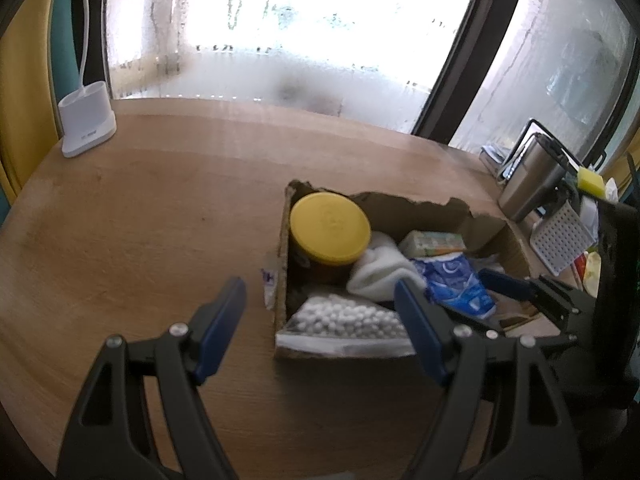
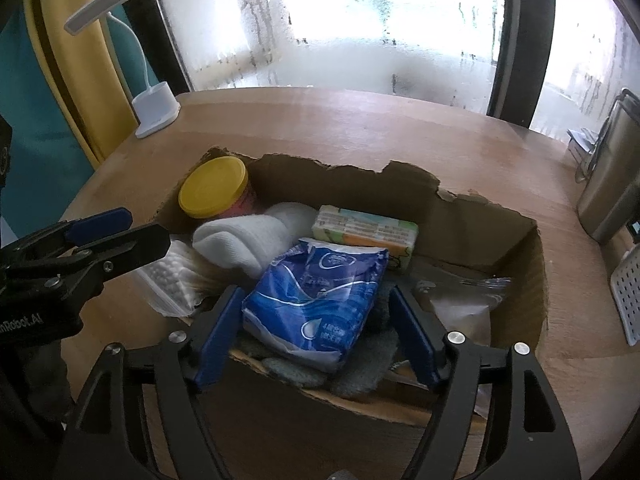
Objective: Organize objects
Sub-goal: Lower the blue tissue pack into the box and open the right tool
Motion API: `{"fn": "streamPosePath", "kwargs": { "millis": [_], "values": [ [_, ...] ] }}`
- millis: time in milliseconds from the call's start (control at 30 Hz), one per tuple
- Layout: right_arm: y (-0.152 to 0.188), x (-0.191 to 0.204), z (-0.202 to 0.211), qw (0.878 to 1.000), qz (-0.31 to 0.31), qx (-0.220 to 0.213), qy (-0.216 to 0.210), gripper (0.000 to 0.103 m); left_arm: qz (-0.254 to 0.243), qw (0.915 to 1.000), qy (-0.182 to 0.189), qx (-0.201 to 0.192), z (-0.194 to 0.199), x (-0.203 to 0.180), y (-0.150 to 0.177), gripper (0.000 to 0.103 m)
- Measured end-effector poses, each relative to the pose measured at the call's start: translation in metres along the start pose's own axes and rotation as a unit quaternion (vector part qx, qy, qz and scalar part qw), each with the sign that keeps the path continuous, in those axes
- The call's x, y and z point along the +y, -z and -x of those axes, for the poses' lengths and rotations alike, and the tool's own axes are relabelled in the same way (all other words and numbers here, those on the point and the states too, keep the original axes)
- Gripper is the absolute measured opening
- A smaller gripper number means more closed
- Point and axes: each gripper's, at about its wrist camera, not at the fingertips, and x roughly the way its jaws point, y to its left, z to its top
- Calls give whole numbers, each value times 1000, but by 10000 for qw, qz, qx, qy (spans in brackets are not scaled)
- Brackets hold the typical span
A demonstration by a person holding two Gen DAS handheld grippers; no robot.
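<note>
Blue tissue pack (image 2: 316, 304) in cardboard box (image 2: 460, 216), between parted right fingers (image 2: 218, 330), untouched

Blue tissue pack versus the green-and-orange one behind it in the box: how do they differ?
The blue tissue pack is larger, crumpled and sits between the right claw pads; the green-and-orange pack is smaller, blocky and lies clear of the claw. Both lie in the cardboard box.

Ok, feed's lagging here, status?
Both tongs open, left empty. Right astride blue pack in box. Nothing blocking.
</note>
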Motion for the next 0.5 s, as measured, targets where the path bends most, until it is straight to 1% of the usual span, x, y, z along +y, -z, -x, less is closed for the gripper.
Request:
{"fn": "streamPosePath", "kwargs": {
  "millis": [333, 500],
  "values": [
    [5, -7, 13, 9998, -107, -136, 101, 80, -67, 10000, 6, -71, 7, -7, 1, 78],
    [8, -8, 20, 9996, -143, -236, 86, 81, -170, 9998, 14, -119, 11, -13, 3, 78]
  ]
}}
